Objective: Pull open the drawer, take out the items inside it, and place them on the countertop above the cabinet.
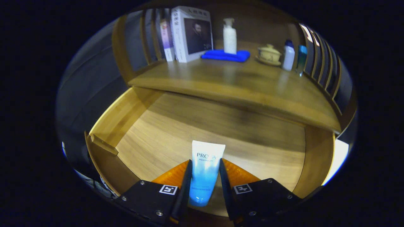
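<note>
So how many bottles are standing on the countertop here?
3. A white pump bottle stands on the blue cloth; a white bottle and a teal one stand right of the lidded cup. The fingers grip a tube.

The gripper (205, 176) is seen as two dark angular blocks, each fitted with small silver screws and a square black-and-white marker, with slim upright fingers (185, 186).

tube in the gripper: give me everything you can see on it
The tube is soft-looking plastic, white at its flat crimped end and fading to blue toward the rounded cap end, with printed lettering. It sits between the fingers of the hand-held gripper, which press both its sides, crimp pointing away. It is over the open drawer, lengthwise along the fingers; whether it touches the drawer floor is unclear.
</note>
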A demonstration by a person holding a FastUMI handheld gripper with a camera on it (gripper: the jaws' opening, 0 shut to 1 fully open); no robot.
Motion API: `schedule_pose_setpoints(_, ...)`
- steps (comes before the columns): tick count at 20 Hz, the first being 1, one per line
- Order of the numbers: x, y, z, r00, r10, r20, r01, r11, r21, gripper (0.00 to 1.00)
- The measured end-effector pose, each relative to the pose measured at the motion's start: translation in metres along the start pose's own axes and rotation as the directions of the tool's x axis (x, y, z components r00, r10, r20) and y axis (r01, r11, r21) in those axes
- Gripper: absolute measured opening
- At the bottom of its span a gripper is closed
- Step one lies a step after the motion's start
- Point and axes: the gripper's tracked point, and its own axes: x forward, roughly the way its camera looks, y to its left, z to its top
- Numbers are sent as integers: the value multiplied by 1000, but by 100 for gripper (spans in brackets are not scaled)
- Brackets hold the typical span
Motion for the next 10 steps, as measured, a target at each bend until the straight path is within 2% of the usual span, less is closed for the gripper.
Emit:
schedule_pose_setpoints(4, -17, 4, 17, 992, -21, 123, 32, 996, -83, 50)
schedule_pose_setpoints(10, -42, 12, 47, 967, -22, 255, 46, 995, -89, 50)
